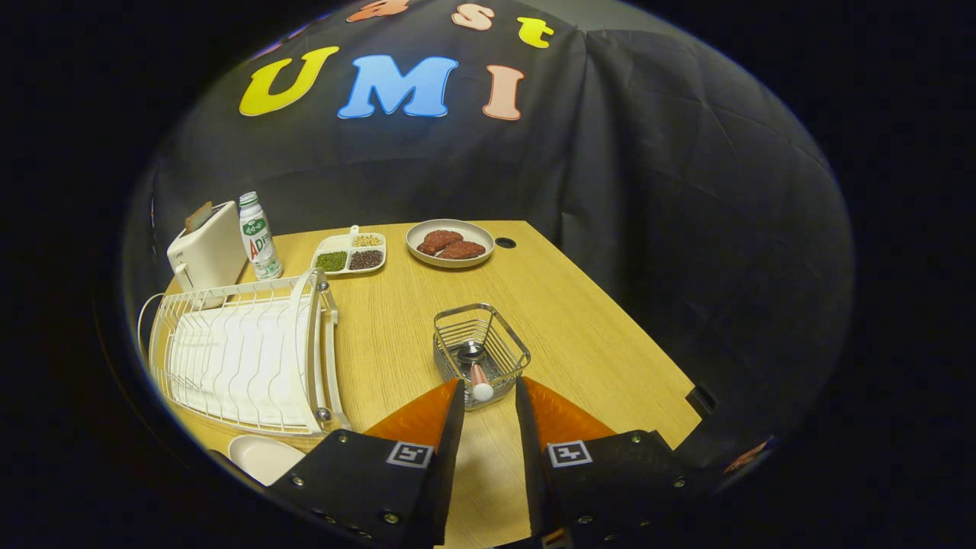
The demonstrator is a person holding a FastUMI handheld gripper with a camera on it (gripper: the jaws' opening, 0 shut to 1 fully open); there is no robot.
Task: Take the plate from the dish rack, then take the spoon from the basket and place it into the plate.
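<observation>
A wire basket [480,351] stands on the wooden table just ahead of my gripper [489,389]. In it lies a spoon [477,374], its metal bowl deep in the basket and its pale rounded handle end sticking out over the near rim, right between my fingertips. The gripper is open, and neither finger touches the handle. A white plate [263,457] rests on the table beside my left finger, in front of the white dish rack [244,354]. The rack holds no dishes.
At the back left stand a white toaster [207,252] and a bottle [259,236]. A divided tray [351,254] of beans and a plate with brown patties [450,242] sit at the table's far side. The table's right edge [648,351] runs close by the basket.
</observation>
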